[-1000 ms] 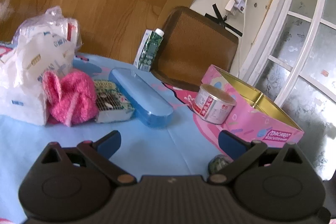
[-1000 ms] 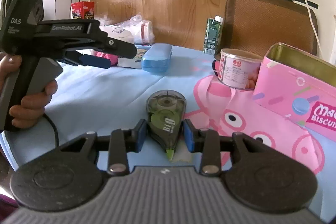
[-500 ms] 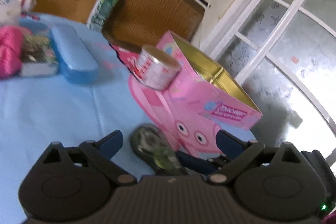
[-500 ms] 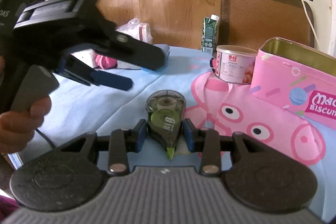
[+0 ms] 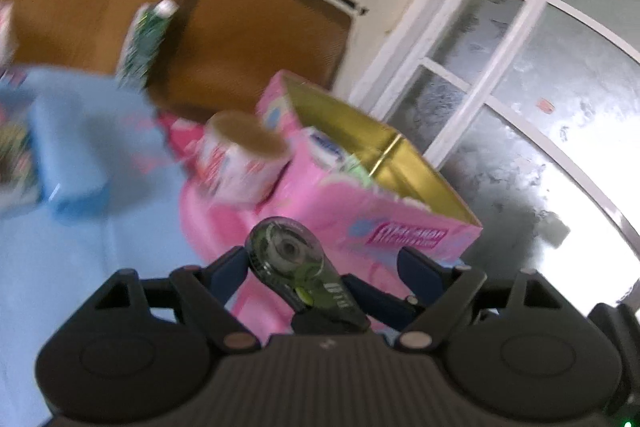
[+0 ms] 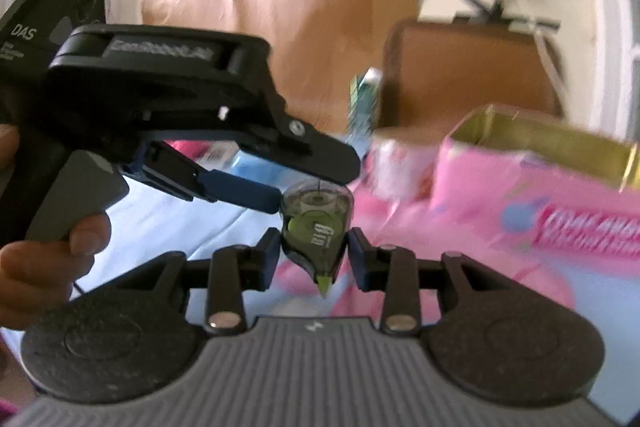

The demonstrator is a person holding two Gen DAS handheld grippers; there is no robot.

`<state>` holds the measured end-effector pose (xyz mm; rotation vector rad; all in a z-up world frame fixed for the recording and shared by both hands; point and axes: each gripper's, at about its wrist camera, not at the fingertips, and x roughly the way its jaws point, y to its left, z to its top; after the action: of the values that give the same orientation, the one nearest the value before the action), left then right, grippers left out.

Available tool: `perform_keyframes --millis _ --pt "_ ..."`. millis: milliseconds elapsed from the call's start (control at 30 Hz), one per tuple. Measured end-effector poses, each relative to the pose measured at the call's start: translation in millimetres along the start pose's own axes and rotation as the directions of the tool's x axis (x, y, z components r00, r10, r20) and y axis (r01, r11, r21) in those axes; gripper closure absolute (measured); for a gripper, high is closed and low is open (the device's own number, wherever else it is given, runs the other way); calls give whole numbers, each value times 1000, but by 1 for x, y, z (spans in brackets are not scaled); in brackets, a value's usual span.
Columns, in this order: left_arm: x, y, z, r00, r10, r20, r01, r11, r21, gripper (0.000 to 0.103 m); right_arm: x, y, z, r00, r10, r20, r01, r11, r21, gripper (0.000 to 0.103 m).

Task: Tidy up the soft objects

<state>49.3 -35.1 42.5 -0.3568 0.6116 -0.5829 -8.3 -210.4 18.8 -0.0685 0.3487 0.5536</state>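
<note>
My right gripper [image 6: 314,247] is shut on a green and clear correction tape dispenser [image 6: 316,223], held tip toward the camera above the blue tablecloth [image 6: 160,223]. In the left wrist view the dispenser [image 5: 286,255] sits between the jaws of my left gripper [image 5: 322,261], which are closing. The left pad is at its side and the right pad stands apart from it. From the right wrist view, one blue pad [image 6: 240,193] of the left gripper reaches the dispenser's top left. A pink fluffy thing [image 6: 186,147] shows blurred behind that gripper.
An open pink biscuit tin [image 5: 400,227] with a gold inside stands just beyond the dispenser. A round can [image 5: 244,163] leans by it. A blue case [image 5: 68,151], a green carton [image 5: 144,43] and a brown chair back [image 5: 256,39] lie farther off. A hand [image 6: 48,259] holds the left gripper.
My left gripper swung right, away from the pink fluffy thing and bags, over to the dispenser, and its jaws narrowed around it. The right gripper kept its grip and rose slightly.
</note>
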Motion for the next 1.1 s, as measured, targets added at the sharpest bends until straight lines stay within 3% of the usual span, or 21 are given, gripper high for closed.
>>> perform_keyframes --millis 300,433,567,667,800,933,1000,1100 --pt "75 -40 57 995 -102 -17 103 993 54 19 4 -58 33 977 -186 109 186 983 10 63" --pt "107 -53 65 993 -108 -45 112 990 81 19 16 -91 39 964 -247 100 242 969 60 63" --pt "124 -60 68 997 -71 -39 74 992 104 20 35 -110 39 953 -292 81 286 955 81 63" --pt "110 -52 64 996 -84 -16 85 993 81 18 50 -122 35 920 -388 54 382 919 95 58" --pt "64 -30 46 996 -78 35 74 992 105 15 33 -131 27 931 -361 51 340 911 231 59" --pt "9 14 15 998 -25 58 21 998 67 15 16 -114 25 929 -355 105 322 915 245 58" --pt "-20 39 -2 995 49 83 -52 998 35 15 11 -103 28 943 -307 129 271 933 238 58" --pt "-56 72 -15 977 168 128 -165 986 -36 15 24 -76 41 985 -144 98 123 974 192 58"
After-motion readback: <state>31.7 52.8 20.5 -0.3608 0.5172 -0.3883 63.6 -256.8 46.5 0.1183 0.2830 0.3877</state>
